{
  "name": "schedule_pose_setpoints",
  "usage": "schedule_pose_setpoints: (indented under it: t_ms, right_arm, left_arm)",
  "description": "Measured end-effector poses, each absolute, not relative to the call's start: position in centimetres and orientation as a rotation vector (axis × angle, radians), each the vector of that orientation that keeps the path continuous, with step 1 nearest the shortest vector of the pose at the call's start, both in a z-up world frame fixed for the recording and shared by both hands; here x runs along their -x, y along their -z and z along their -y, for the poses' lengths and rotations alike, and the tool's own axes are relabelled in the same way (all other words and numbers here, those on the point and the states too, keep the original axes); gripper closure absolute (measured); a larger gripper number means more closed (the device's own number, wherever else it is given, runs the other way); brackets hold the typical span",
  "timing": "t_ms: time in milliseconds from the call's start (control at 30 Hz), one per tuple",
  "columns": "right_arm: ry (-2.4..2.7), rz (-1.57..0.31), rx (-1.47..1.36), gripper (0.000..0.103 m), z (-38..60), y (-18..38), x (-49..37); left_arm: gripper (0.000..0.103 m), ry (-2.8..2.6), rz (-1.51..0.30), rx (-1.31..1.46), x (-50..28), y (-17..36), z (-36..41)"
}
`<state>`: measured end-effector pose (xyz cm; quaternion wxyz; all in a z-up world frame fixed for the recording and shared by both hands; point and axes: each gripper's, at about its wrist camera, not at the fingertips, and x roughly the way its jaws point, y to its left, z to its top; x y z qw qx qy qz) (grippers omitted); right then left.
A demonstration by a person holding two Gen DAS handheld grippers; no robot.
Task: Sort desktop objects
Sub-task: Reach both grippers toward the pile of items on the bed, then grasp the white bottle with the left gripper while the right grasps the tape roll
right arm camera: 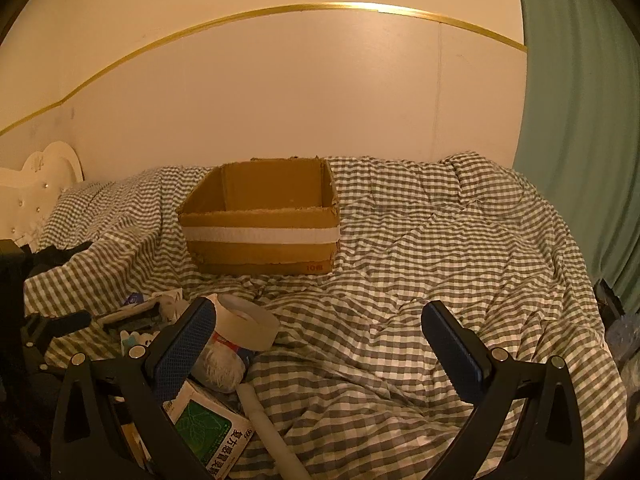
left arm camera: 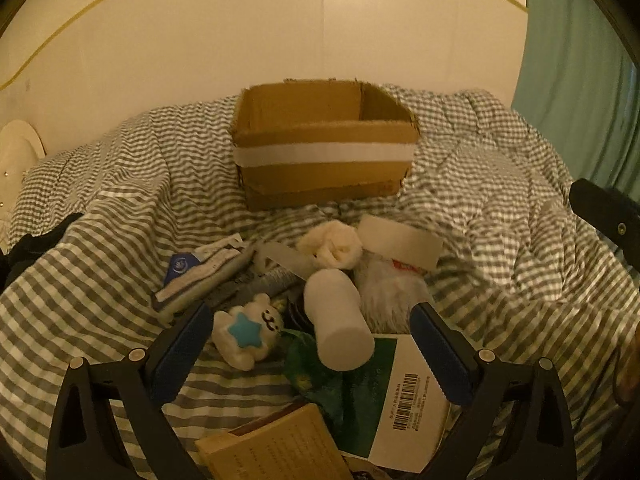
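An open cardboard box with a white tape band stands on the checked bedspread; it also shows in the right wrist view. In front of it lies a pile of small objects. My left gripper is open over the pile, its fingers on either side of a white cylindrical bottle and a small white bear toy with a blue star. My right gripper is open and empty over bare bedspread, right of the pile, with a roll of tape by its left finger.
The pile also holds a green and white booklet with a barcode, a tan book, a blue and white packet, a white sock and a green medicine box. A white headboard is at left, a green curtain at right.
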<state>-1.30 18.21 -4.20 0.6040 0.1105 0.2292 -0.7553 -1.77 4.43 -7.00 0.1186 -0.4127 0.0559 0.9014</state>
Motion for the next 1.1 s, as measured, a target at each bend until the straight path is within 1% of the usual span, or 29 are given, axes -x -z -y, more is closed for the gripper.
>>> schedule_pose_setpoints:
  t_ms: [33,67,100,133,167,200,233,267,367,400,433,467,500,533,567,600,667,733,867,933,1000,1100]
  right_arm:
    - [1.888,-0.536,-0.298,0.000,-18.1,4.4,1.3]
    - [1.903,-0.544,-0.309,0.000,-18.0,4.5,1.3]
    - [1.905,-0.551,-0.315,0.000,-17.9,4.7,1.4]
    - [1.906,-0.555,-0.321,0.000,-17.9,4.8,1.4]
    - [1.909,-0.557,-0.328,0.000,-17.8,4.9,1.5]
    - [1.912,-0.555,-0.331,0.000,-17.8,4.9,1.6]
    - [2.017,-0.548,-0.366,0.000,-17.9,4.9,1.7]
    - [2.020,-0.544,-0.370,0.000,-17.9,5.0,1.8]
    - [2.035,-0.545,-0.381,0.000,-17.8,5.1,2.0]
    - [2.039,-0.548,-0.387,0.000,-17.7,5.2,2.0]
    - [2.044,-0.552,-0.392,0.000,-17.7,5.3,2.1]
    - [2.082,-0.555,-0.410,0.000,-17.6,5.4,2.1]
    - [2.092,-0.560,-0.419,0.000,-17.4,5.5,2.2]
    - [2.092,-0.567,-0.424,0.000,-17.3,5.7,2.2]
    - [2.096,-0.573,-0.426,0.000,-17.2,5.8,2.2]
    - [2.096,-0.580,-0.429,0.000,-17.1,5.9,2.2]
    - [2.098,-0.585,-0.437,0.000,-16.9,6.2,2.2]
    - [2.097,-0.591,-0.448,0.000,-16.8,6.3,2.3]
    - [2.054,-0.599,-0.502,0.000,-15.9,6.6,2.4]
    - [2.034,-0.624,-0.519,0.000,-15.1,6.6,2.3]
    - [2.000,-0.643,-0.554,0.000,-13.9,6.5,2.2]
    - [1.914,-0.661,-0.669,0.000,-11.1,6.7,2.8]
  left_arm:
    - [0.007,-2.626,-0.167,1.221,2.0,7.3,-4.6]
    - [0.012,-2.617,-0.167,1.227,2.1,7.5,-4.8]
    - [0.015,-2.607,-0.169,1.227,2.3,7.7,-5.0]
    - [0.023,-2.608,-0.171,1.215,2.3,7.8,-5.2]
    - [0.034,-2.617,-0.175,1.208,2.5,8.0,-5.3]
    - [0.040,-2.626,-0.194,1.223,2.9,8.3,-5.5]
    - [0.051,-2.625,-0.202,1.244,3.1,8.5,-5.5]
    - [0.054,-2.606,-0.194,1.279,3.5,9.1,-5.5]
    - [0.056,-2.550,-0.142,1.330,4.1,10.0,-5.6]
    - [0.055,-2.534,-0.167,1.351,4.3,10.4,-5.9]
    - [0.051,-2.538,-0.214,1.372,4.4,11.0,-6.2]
    - [0.050,-2.549,-0.263,1.389,4.5,11.4,-6.5]
    - [0.050,-2.566,-0.259,1.380,4.5,11.5,-6.4]
    - [0.055,-2.564,-0.230,1.378,4.5,11.4,-6.3]
    - [0.064,-2.549,-0.199,1.374,4.4,11.4,-6.0]
    - [0.064,-2.546,-0.177,1.365,4.4,11.2,-5.8]
    - [0.066,-2.549,-0.130,1.350,4.2,10.7,-5.3]
    - [0.066,-2.547,-0.056,1.326,3.7,9.6,-4.3]
    - [0.066,-2.605,0.025,1.252,3.7,7.3,-2.9]
    - [0.066,-2.638,0.024,1.199,4.1,5.9,-2.3]
    - [0.066,-2.682,-0.015,1.142,4.7,4.7,-1.9]
    - [0.066,-2.723,-0.032,1.113,6.1,3.7,-1.1]
